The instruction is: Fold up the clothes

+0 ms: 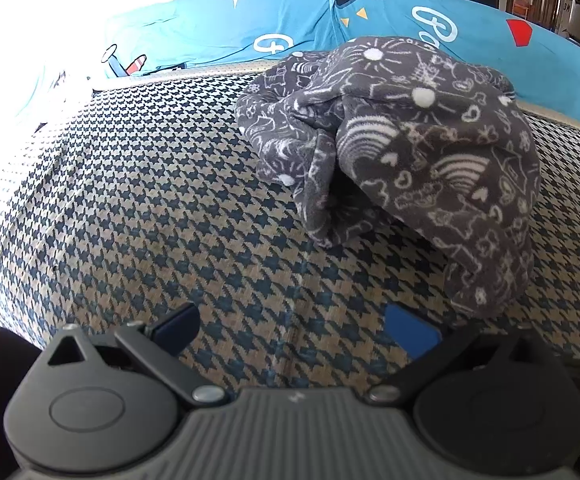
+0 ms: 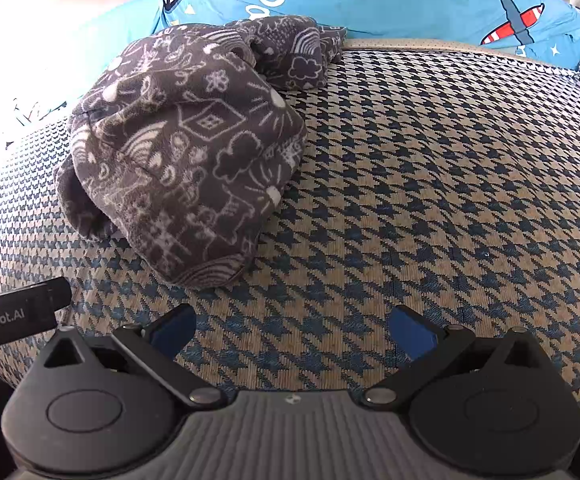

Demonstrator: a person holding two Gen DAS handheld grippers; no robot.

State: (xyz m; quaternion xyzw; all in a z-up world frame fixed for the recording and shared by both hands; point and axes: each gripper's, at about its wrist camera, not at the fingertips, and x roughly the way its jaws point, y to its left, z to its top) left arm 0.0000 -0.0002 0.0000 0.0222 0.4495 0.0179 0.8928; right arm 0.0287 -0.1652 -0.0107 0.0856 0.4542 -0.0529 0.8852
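A grey fleece garment (image 1: 409, 152) with white doodle prints lies crumpled in a heap on the houndstooth bed cover (image 1: 150, 200). In the left wrist view it sits ahead and to the right of my left gripper (image 1: 293, 328), which is open with nothing between its blue pads. In the right wrist view the same garment (image 2: 182, 148) lies ahead and to the left of my right gripper (image 2: 291, 330), also open and holding nothing. Both grippers hover over bare cover near the front edge, apart from the cloth.
A bright blue cartoon-print sheet (image 1: 290, 20) runs along the far side of the bed (image 2: 429, 4). The left gripper's black body (image 2: 14, 316) shows at the left edge of the right wrist view. Strong glare washes out the far left.
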